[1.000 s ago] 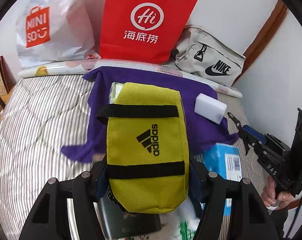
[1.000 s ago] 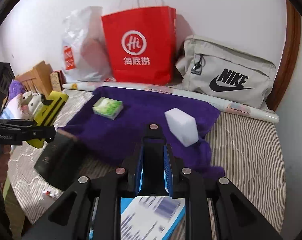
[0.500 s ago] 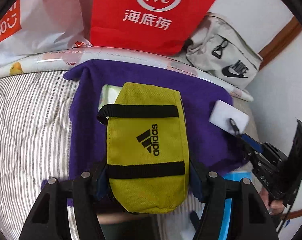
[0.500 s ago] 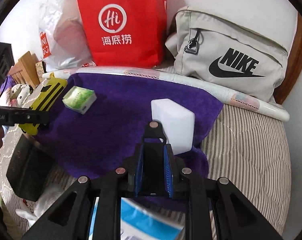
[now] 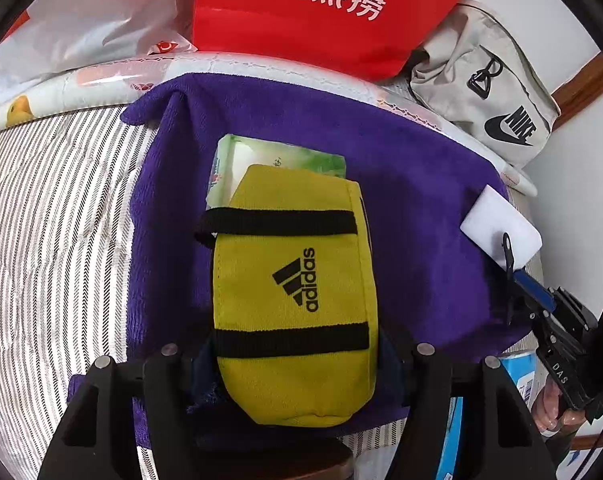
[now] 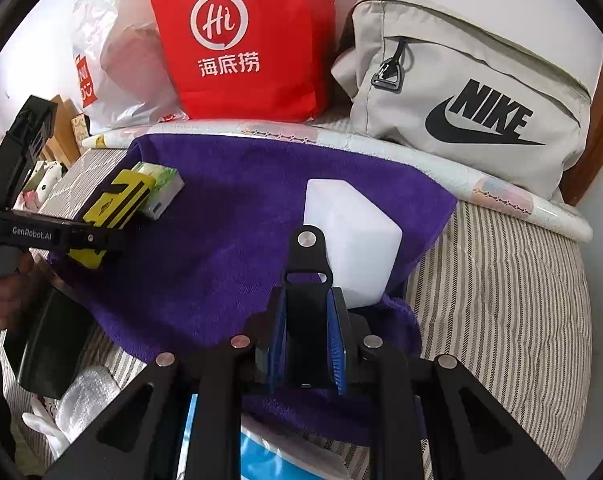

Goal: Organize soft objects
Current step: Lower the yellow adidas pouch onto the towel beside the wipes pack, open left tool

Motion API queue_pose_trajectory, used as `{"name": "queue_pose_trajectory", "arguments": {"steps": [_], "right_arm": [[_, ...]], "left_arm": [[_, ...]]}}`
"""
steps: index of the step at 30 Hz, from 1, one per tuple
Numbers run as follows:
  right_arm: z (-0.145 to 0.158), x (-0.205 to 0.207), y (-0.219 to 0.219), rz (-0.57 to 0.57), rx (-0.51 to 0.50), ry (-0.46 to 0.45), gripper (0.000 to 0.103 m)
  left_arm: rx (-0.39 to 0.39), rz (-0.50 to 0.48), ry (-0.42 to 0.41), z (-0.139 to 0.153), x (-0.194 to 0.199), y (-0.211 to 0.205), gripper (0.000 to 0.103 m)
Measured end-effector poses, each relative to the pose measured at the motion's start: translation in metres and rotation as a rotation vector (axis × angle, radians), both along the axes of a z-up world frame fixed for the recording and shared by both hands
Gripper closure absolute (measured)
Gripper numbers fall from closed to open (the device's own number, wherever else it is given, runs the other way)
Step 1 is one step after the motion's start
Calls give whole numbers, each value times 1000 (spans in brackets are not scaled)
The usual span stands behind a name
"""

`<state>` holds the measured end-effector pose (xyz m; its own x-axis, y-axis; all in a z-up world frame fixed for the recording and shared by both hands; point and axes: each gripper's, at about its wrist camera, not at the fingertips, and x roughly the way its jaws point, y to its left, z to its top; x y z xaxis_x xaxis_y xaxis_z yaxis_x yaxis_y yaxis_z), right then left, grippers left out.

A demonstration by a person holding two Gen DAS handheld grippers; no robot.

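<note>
Striped bedding covers the bed (image 6: 501,280), with a white wall behind it. On the bed lies a big purple towel (image 6: 229,248). At 12 o'clock, against the wall, stand a red paper bag (image 6: 241,40), a grey Nike bag (image 6: 473,96) at 1 o'clock and a white plastic bag (image 6: 113,60) at 11 o'clock.

On the towel are 3 smaller things. The yellow pouch (image 5: 293,292) is held in the left claw (image 5: 295,354), which squeezes its lower end from both sides. Its far end sits over a green tissue pack (image 5: 277,156) at 12 o'clock of the left view. A white sponge block (image 6: 353,236) rests on the towel's right part, just past the tip of the right claw (image 6: 307,320).

The step looks like putting the pouch down on the towel next to the tissue pack. Next, the left claw would need to go lower and let go gently.

Both claws tip steeply down at the bed. The right claw is closed tight with nothing in it.
</note>
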<state>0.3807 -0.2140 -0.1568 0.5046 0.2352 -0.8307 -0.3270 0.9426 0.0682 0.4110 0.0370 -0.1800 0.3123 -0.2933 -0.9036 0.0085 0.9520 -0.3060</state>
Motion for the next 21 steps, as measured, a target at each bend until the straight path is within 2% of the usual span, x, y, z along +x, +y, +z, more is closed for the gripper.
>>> {"name": "queue_pose_trajectory", "arguments": {"steps": [10,16,18,20,21], "right_arm": [[-11,4,-2,3,-5,32,82],[-6,2,0,0,-1,6,81],[-6,3,0,2,12,15,79],[-6,2,-1,4,29,26,69],[-5,0,-1,2,33,26,69]], "left_arm": [[-4,-3,1,0,0,1,35],[12,-1,-1,1,-2,-1,31],[20,7,4,2,-3,0,30],[28,11,7,4,-4,1,29],[33,15,2,6,-6,2,29]]}}
